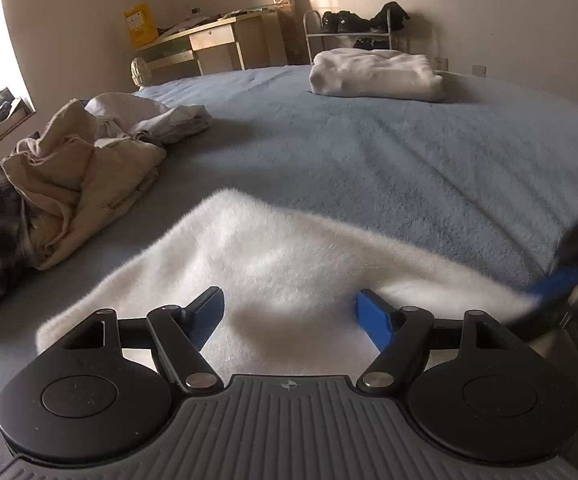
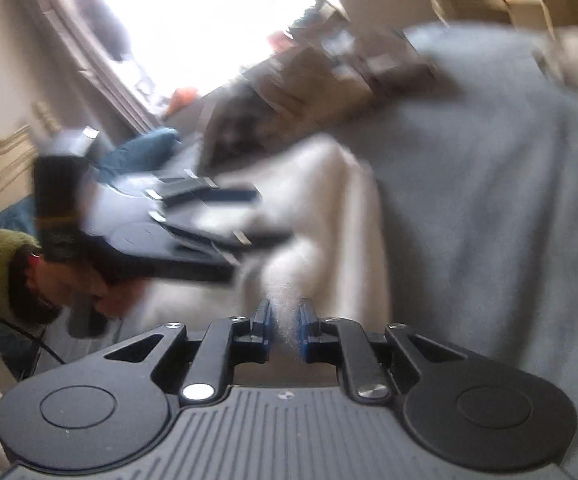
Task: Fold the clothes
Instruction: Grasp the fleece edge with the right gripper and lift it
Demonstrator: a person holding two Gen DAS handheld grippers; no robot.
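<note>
Blue-grey fleecy bed cover (image 1: 389, 152) fills a sunlit bedroom. On its near part lies a fluffy white garment (image 1: 273, 256). Over that garment the left gripper (image 1: 289, 312) hovers, blue pads spread wide, nothing between them. At the garment's edge the right gripper (image 2: 285, 320) has its blue pads pinched on a fold of white fabric. Farther back sits a folded white garment (image 1: 373, 74); to the left, a rumpled heap of beige clothes (image 1: 77, 184).
</note>
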